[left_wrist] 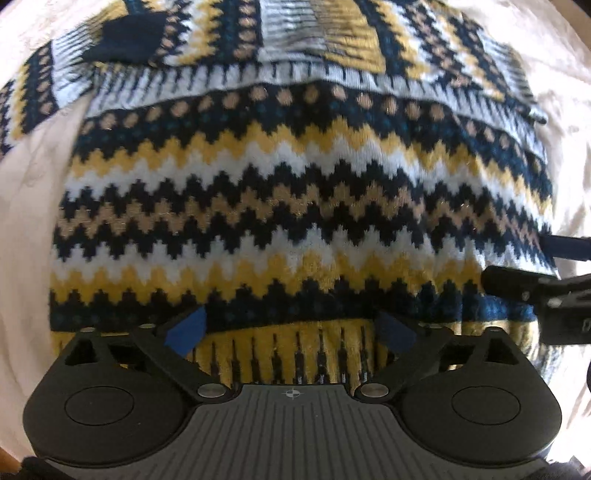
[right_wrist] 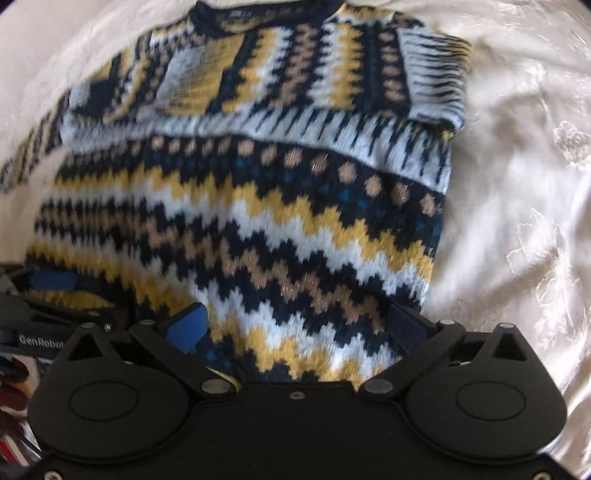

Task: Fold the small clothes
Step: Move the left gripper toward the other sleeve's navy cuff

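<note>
Where visible, sweater [right_wrist: 240,206] collar rightward only.

Left gripper [left_wrist: 291,328] and right gripper [right_wrist: 295,325] point downward, fingers spread wide.

zigzag sweater [left_wrist: 295,192], white cloth [left_wrist: 33,206], left gripper [left_wrist: 291,328] spread

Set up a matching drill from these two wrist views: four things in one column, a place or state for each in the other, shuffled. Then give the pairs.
Things:
1. sweater
2. white cloth
3. neckline
4. left gripper

Places or states:
A. at the top edge of the right wrist view
B. jaws wide apart over the yellow ribbed hem
C. folded, hem band lying across the chest
D. spread under the garment

Pairs: 1-C, 2-D, 3-A, 4-B
</note>
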Demonstrator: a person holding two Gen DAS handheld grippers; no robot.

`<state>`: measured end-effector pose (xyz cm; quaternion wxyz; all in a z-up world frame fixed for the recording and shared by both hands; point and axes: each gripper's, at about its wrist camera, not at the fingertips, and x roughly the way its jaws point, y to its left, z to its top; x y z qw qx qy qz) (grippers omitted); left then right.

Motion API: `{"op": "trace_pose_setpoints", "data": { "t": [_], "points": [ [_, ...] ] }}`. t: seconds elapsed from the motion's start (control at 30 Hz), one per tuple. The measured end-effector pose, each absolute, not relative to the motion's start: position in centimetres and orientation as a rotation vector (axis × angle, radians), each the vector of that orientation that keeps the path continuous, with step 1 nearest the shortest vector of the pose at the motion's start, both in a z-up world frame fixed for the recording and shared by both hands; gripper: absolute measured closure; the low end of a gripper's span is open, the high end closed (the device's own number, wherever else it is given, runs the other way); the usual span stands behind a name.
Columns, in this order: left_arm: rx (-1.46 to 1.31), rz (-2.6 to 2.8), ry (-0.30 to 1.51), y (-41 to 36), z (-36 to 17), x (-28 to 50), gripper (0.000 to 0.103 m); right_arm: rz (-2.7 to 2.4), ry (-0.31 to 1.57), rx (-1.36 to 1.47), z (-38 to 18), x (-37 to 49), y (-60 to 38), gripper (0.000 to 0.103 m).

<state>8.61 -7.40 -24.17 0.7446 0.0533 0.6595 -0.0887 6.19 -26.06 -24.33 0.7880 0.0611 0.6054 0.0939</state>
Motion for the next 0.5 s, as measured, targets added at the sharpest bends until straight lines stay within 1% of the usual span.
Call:
{"op": "trace_pose_setpoints", "data": {
  "t": [0.2, 0.37, 0.5],
  "points": [
    [0.148, -0.178, 1.477, -7.4, -25.4, 11.2, 0.001, 0.183, 1.318, 0.017, -25.9, 6.5, -24.0, 0.0],
    [0.158, -0.162, 1.454, -7.7, -25.6, 12.2, 0.0, 0.155, 1.307, 0.017, -26.1, 6.8, -23.8, 0.0],
    [0.166, -0.184, 1.409, -8.0, -25.5, 9.6, 0.0, 0.154, 1.244, 0.014, -26.4, 6.0, -24.0, 0.0]
  ]
}}
